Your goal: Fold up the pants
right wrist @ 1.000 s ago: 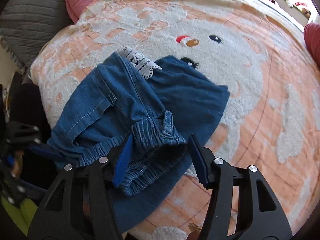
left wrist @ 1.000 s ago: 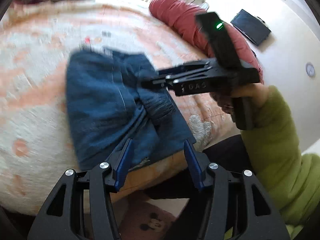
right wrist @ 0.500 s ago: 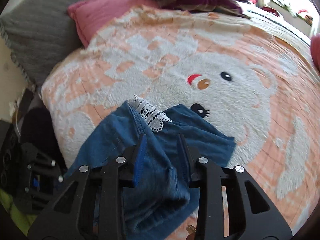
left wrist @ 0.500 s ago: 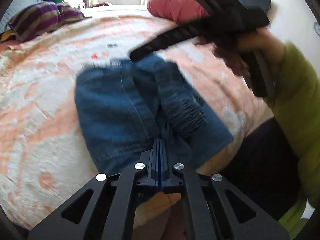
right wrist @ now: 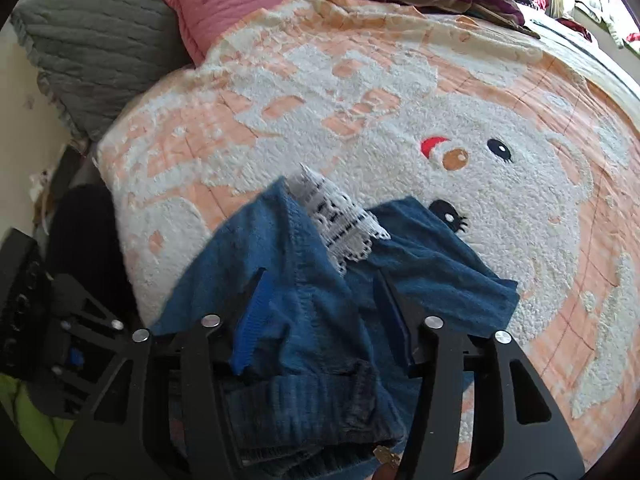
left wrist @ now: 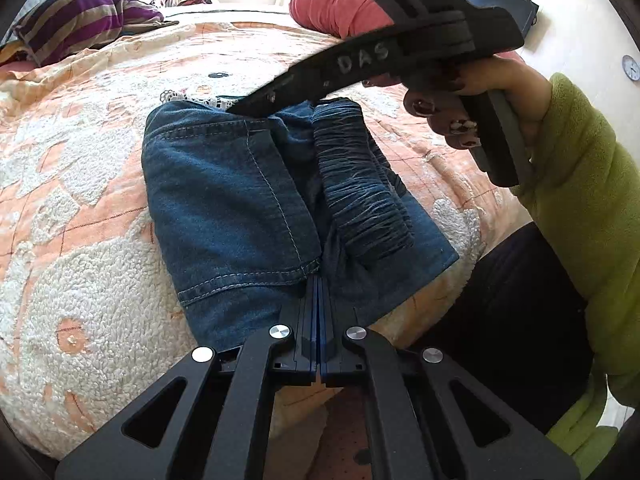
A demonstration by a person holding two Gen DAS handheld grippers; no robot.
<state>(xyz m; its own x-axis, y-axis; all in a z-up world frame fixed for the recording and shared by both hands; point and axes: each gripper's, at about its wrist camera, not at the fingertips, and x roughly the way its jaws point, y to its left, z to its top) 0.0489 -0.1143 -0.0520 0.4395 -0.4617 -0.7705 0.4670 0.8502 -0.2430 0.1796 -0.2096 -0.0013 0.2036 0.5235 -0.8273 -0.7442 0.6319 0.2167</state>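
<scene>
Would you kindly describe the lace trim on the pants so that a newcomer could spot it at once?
Start from the orange-and-white fleecy blanket covering the bed, and find the blue denim pants lying near its edge. At their far end, towards the blanket's bear face, a strip of white openwork lace pokes out, the only white, patterned piece among plain blue denim.

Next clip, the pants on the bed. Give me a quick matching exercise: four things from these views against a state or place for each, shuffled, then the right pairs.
Column one:
1. left tool
2. right tool
3. lace trim
4. elastic waistband

Column two:
A. open, over the denim pants
B. white, sticking out at the fold's far end
C. shut, tips at the pants' near edge
D. gathered ridges, lying on top of the fold

Pairs: 1-C, 2-A, 3-B, 4-D
</scene>
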